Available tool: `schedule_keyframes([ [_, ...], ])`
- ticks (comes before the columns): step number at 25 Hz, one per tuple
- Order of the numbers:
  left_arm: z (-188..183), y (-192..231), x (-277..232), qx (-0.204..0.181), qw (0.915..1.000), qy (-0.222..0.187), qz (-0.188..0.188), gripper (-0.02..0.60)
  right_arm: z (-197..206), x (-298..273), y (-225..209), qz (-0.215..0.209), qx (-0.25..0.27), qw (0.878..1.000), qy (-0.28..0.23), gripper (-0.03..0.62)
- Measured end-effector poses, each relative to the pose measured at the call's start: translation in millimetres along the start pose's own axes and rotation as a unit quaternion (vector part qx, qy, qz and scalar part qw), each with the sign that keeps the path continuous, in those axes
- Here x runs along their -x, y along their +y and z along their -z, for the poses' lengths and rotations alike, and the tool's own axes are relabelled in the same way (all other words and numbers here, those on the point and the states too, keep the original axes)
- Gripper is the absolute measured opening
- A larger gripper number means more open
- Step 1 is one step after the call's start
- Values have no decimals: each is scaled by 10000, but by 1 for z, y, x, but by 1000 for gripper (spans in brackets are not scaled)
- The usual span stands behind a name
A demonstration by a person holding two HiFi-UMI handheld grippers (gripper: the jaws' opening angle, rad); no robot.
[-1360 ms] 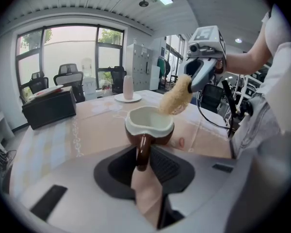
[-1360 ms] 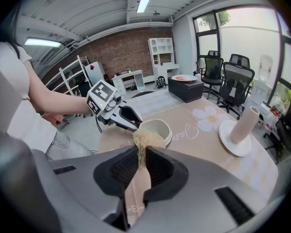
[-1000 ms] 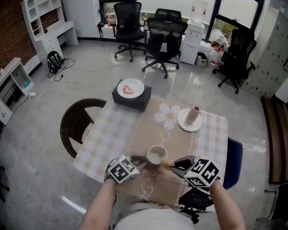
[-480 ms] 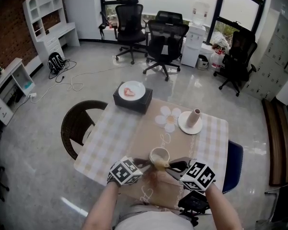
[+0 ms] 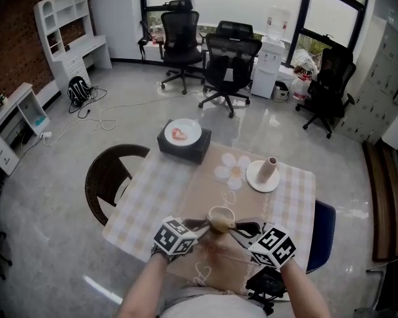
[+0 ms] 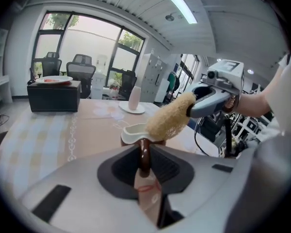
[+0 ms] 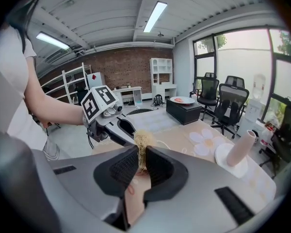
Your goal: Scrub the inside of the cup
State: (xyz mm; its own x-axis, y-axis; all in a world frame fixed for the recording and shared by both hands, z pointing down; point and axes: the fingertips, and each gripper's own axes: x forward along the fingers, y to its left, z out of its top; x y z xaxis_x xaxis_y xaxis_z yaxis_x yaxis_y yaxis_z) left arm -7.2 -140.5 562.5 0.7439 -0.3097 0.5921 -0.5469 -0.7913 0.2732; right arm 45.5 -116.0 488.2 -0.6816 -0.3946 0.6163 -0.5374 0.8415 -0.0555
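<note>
Here, a cream cup [image 6: 134, 131] meets a loofah [image 6: 170, 116] just ahead of the left gripper [image 6: 144, 155].
Its jaws, which have just been closing, pinch the glossy brown handle [image 6: 144, 147]; the right gripper [image 7: 141, 160] clamps the coarse, fibrous loofah, whose rounded end rests on the cup's rim.

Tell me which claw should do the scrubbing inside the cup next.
Right. The right claw is shut on the loofah scrubber, whose tip sits at the rim of the cup. The left claw, its jaws having just been closing, pinches the cup's handle and is needed to steady it.
</note>
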Motion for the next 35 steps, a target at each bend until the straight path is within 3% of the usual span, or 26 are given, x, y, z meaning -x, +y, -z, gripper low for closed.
schedule_keyframes([
  [4,-7,5,0,343,9994,-90,-21,66,-3,6,1,-33,119,9998,-127,48],
  [8,-12,17,1,1046,9942,-234,-52,66,-9,6,-2,-28,204,9993,-315,48],
  [11,-15,24,2,1410,9896,-281,-22,66,-16,5,-5,-275,-144,9981,-534,48],
  [14,-17,26,2,1438,9893,-239,2,66,-10,-3,-8,-538,-424,9970,-367,48],
  [20,-18,32,1,1427,9896,-197,-42,66,2,-18,-32,-390,-919,9950,-67,48],
  [24,-19,35,0,1408,9899,-165,-58,66,8,-22,-38,-579,-1206,9909,130,46],
  [35,-21,36,1,1391,9902,-112,-81,66,41,-34,-14,-850,-544,9906,918,46],
])
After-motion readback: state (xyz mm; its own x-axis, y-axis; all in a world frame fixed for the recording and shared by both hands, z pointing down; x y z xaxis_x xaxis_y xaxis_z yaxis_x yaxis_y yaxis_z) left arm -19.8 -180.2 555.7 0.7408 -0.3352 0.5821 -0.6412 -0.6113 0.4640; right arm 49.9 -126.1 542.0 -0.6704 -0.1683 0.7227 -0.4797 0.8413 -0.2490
